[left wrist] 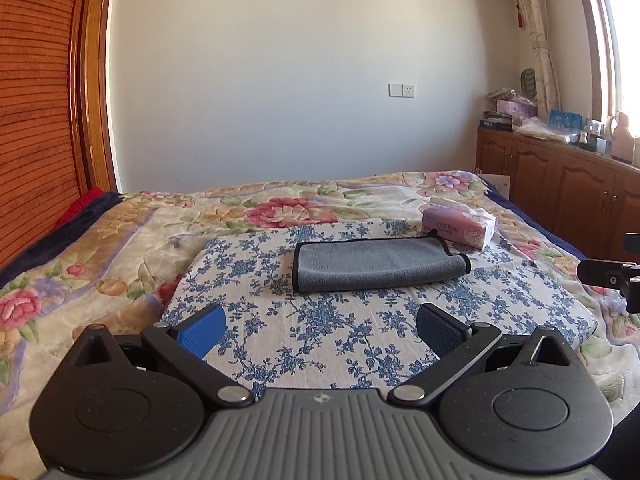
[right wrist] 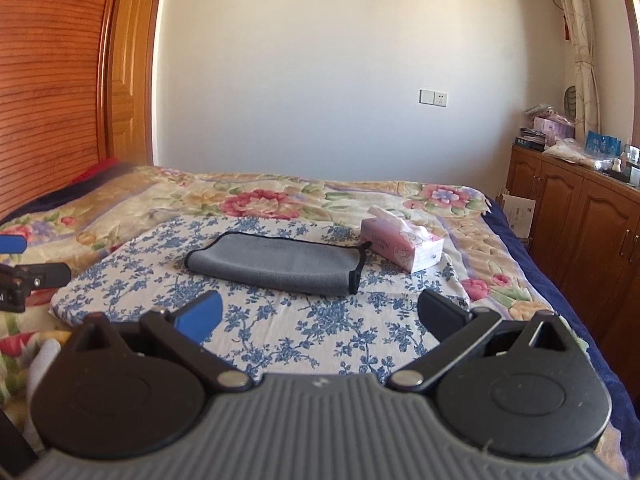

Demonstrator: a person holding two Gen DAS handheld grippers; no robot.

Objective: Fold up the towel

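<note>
- The grey towel (left wrist: 376, 266) lies ahead of both sets of jaws on the blue-flowered cloth (left wrist: 320, 340), well apart from either; its black-trimmed edges look doubled over, so it seems at least one fold is already in.
- The left gripper (left wrist: 320, 330) hangs low over the cloth with its jaws spread wide and nothing between them.
- The right gripper (right wrist: 320, 316) is likewise wide open and empty; the towel sits ahead of it and slightly left of its jaws' centre line.
- If another fold is wanted, I judge the stacked, trimmed end (right wrist: 354, 276), which lies ahead of the right jaws, to be the place to pinch, taking every layer in one bite.
- The left jaws would do well to pin or lift the matching corner so the edges travel square.
- The pink tissue box (right wrist: 402, 246) stands just beyond the towel's right end; a wide approach there could knock it.
- The soft bedspread (left wrist: 100, 248) underneath gives, so press lightly when scooping under the cloth.
</note>
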